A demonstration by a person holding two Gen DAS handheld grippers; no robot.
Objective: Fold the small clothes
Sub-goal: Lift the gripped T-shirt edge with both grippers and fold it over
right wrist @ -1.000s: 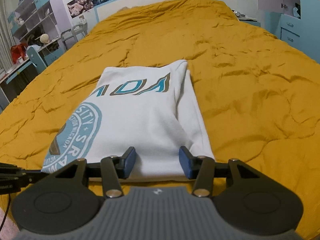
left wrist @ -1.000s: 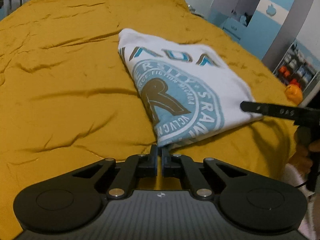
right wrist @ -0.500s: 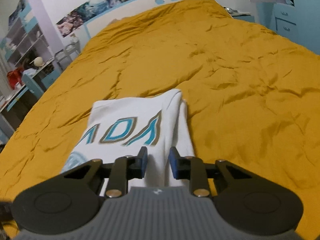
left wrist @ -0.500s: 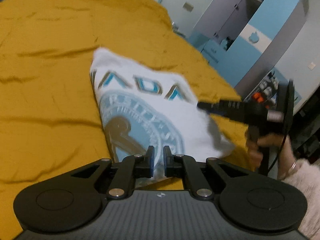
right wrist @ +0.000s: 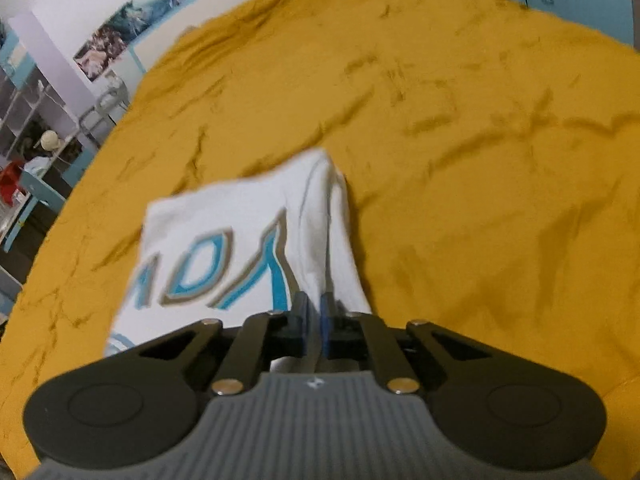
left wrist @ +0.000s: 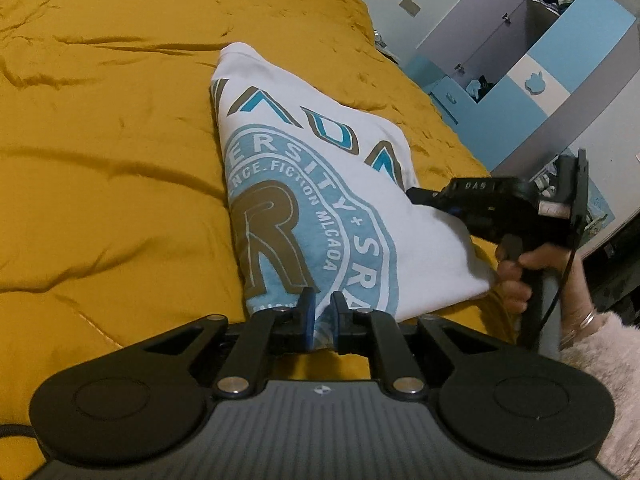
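A white T-shirt [left wrist: 320,184], folded into a long panel with a blue and brown round crest and block letters, lies on the mustard-yellow bedspread [left wrist: 104,168] and fills the middle of the left wrist view, running from the upper centre down to the lower centre of the frame. Its near edge reaches the left gripper [left wrist: 321,312] at the bottom centre, where cloth sits in the narrow slot between the two blue-padded fingers [left wrist: 307,318]; the jaws stand nearly together, pinched on that hem. The shirt's crest lies just beyond the fingertips, and the cloth rises from the bed toward them.

At the right of the same view the right gripper [left wrist: 416,194] comes in from the side, its tip at the shirt's right edge, with a bare hand [left wrist: 520,276] around its handle and a fuzzy pale sleeve [left wrist: 600,360] at the lower right edge.

In the right wrist view, which is blurred, the shirt [right wrist: 240,248] occupies the centre and lower left of the frame, the letters reading upside down. A folded ridge of white cloth runs down the middle straight into the right gripper [right wrist: 314,308], whose fingers [right wrist: 301,320] are clenched on it with only fabric between them. Bedspread [right wrist: 480,160] surrounds the shirt above and to the right. A shelf unit [right wrist: 28,128] stands at the left edge and posters [right wrist: 132,28] hang at the upper left.
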